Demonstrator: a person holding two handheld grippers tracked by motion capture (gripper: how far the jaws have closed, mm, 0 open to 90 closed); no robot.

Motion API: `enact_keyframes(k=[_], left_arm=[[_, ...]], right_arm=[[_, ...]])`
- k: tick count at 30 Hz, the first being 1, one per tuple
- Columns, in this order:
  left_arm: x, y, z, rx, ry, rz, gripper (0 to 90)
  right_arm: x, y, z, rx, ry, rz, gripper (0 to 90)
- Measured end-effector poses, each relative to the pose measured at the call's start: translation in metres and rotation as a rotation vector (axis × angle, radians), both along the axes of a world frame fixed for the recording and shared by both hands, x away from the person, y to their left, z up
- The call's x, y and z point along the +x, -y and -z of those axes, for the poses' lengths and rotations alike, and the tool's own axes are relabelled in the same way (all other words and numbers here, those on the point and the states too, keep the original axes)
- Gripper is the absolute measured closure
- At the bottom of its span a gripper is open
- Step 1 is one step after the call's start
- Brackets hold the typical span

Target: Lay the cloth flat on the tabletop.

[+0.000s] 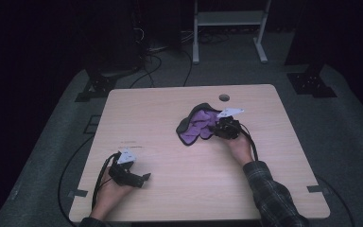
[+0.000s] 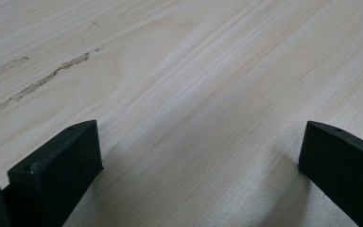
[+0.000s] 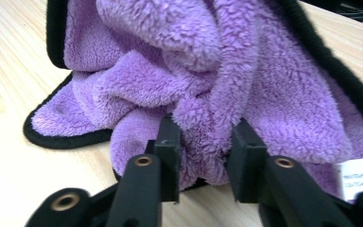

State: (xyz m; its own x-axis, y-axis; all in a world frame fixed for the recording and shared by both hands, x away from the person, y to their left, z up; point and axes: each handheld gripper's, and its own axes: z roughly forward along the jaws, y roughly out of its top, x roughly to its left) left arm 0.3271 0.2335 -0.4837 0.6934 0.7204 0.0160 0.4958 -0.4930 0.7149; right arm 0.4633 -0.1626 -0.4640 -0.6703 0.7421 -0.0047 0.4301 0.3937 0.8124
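Item: purple fleece cloth (image 3: 227, 80), black-edged, lying crumpled on the tabletop (image 1: 170, 118), right of centre. Right hand-held gripper (image 3: 203, 156) is pinching a fold of it, jaws narrowed. Left hand-held gripper (image 2: 198, 156) is resting near the front-left edge, jaws spread wide over bare wood.

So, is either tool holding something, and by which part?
The right tool pinches a bunched fold near the middle of the purple cloth. The left tool is open over the bare table.
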Motion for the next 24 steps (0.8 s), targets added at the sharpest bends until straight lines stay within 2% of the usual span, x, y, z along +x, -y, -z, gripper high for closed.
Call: enact_keyframes(k=[5,14,18,24], left_arm=[[0.000,0.000,0.000,0.000,0.000,0.000,0.0],[0.000,0.000,0.000,-0.001,-0.001,-0.001,0.0],[0.000,0.000,0.000,-0.001,-0.001,-0.001,0.0],[0.000,0.000,0.000,-0.002,0.003,-0.001,0.0]], right_arm=[[-0.005,0.007,-0.009,0.009,-0.032,-0.017,71.8],[-0.023,0.015,-0.034,0.038,-0.057,-0.064,72.7],[-0.029,0.018,-0.043,0.072,-0.089,-0.080,72.9],[-0.046,0.027,-0.059,0.103,-0.099,-0.122,73.0]])
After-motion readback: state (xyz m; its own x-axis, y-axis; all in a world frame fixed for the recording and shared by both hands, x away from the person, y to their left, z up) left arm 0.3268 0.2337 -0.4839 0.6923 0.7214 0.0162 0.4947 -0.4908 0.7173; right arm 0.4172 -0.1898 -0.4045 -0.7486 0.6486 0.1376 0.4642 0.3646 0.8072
